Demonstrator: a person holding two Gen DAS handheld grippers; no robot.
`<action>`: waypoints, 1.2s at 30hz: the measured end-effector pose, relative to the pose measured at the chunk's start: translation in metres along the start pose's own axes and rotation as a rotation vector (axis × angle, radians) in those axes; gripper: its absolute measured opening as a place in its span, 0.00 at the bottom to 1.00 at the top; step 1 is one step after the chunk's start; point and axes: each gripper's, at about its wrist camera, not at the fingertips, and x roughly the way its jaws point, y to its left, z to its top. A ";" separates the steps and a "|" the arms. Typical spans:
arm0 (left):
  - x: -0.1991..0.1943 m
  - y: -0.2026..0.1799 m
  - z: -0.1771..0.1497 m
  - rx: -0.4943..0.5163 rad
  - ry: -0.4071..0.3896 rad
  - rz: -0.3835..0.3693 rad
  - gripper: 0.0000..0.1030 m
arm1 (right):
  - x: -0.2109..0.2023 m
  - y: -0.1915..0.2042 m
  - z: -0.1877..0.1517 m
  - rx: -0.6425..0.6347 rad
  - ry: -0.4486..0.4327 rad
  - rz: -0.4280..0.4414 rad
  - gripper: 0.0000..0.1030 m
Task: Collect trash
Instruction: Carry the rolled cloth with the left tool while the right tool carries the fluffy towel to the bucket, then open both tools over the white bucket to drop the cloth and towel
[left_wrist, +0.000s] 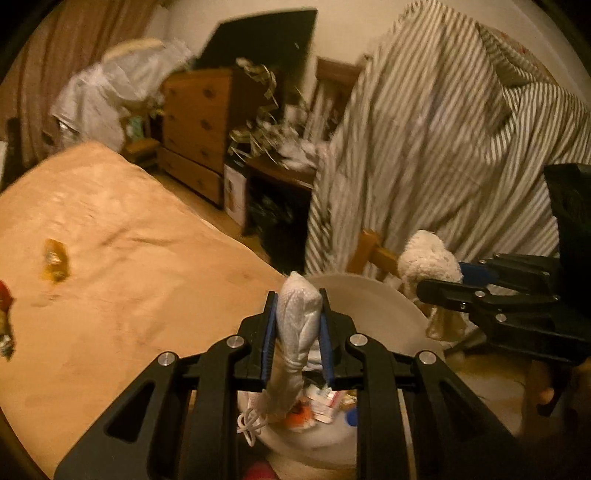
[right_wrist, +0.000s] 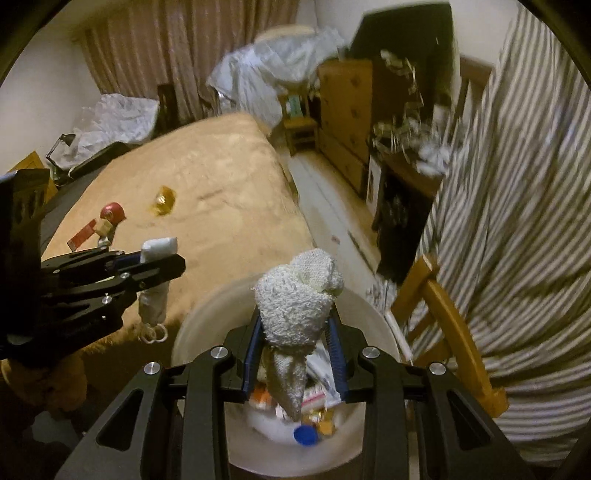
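Right gripper pinching fluffy white wad, long axis hanging down, directly over white bin mouth. Left gripper clamped on white packet, above bin's bed-side rim. Right nearer centre; judged release drops straight in.

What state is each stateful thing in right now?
Left gripper: shut on white face mask.
Right gripper: shut on fluffy white sock.
Round white bin: open, partly filled.
Amber wrapper: lying on tan bed cover.
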 end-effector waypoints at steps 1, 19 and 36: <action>0.009 -0.003 0.000 0.005 0.026 -0.016 0.19 | 0.004 0.001 -0.001 0.009 0.018 0.007 0.32; 0.048 -0.013 -0.009 0.008 0.139 -0.048 0.19 | 0.038 -0.011 -0.015 0.065 0.118 0.052 0.33; 0.043 -0.006 -0.011 0.013 0.127 0.017 0.63 | 0.031 -0.016 -0.018 0.107 0.085 0.060 0.50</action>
